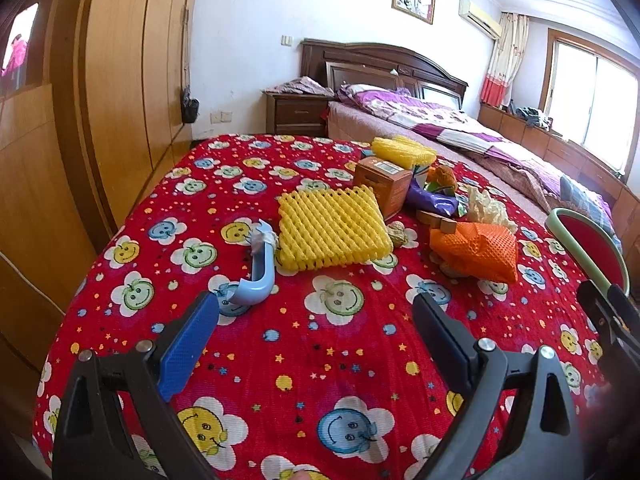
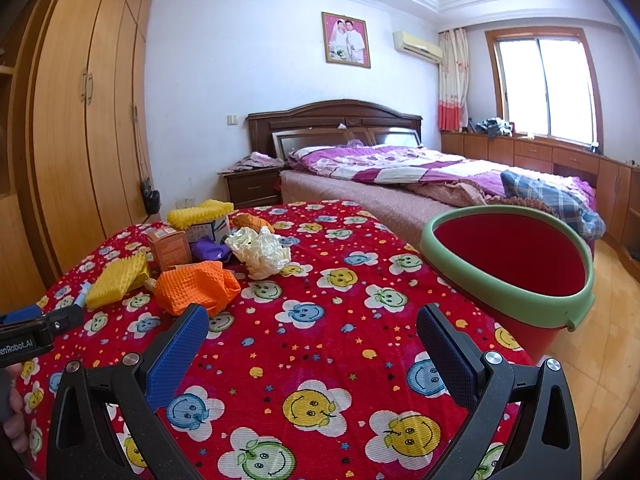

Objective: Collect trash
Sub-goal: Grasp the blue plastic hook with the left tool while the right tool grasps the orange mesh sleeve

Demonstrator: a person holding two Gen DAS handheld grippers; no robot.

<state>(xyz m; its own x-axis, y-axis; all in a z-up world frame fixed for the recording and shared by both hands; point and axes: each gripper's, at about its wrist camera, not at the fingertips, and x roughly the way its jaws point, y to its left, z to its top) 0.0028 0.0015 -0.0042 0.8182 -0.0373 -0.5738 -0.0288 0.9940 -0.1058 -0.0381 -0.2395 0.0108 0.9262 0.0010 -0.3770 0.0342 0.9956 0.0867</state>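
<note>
While both tools hang over the red smiley-flower cloth [image 1: 320,360], neither has anything in its grasp. Left gripper [image 1: 316,316] first: fingers spread wide, blue pads facing each other across bare cloth, nothing between them. Just ahead of its left finger lies a light blue curved plastic piece [image 1: 256,272] with a scrap of crumpled paper at its far end. Straight ahead of the gap sits a yellow foam net [image 1: 332,232], flat on the cloth, and a small nut shell [image 1: 398,236] touches its right edge. Ahead and to the right, an orange foam net [image 1: 476,248] lies bunched up. Beyond those, a brown carton [image 1: 384,184], a purple wrapper [image 1: 432,200], a second yellow foam net [image 1: 402,152] riding on top of the heap, and a wad of cream tissue [image 1: 486,204].

Over to the right gripper [image 2: 312,324]: also gaping wide, empty, above open cloth. That orange net [image 2: 196,286] is just ahead of its left finger, nearly at the tip. The cream tissue [image 2: 260,254] is further ahead, left of centre. Ahead to the right, the red bucket with the green rim [image 2: 520,296] stands at the table's edge, tilted toward the camera, mouth open, interior showing red. At far left, the other gripper's black body pokes in.
</note>
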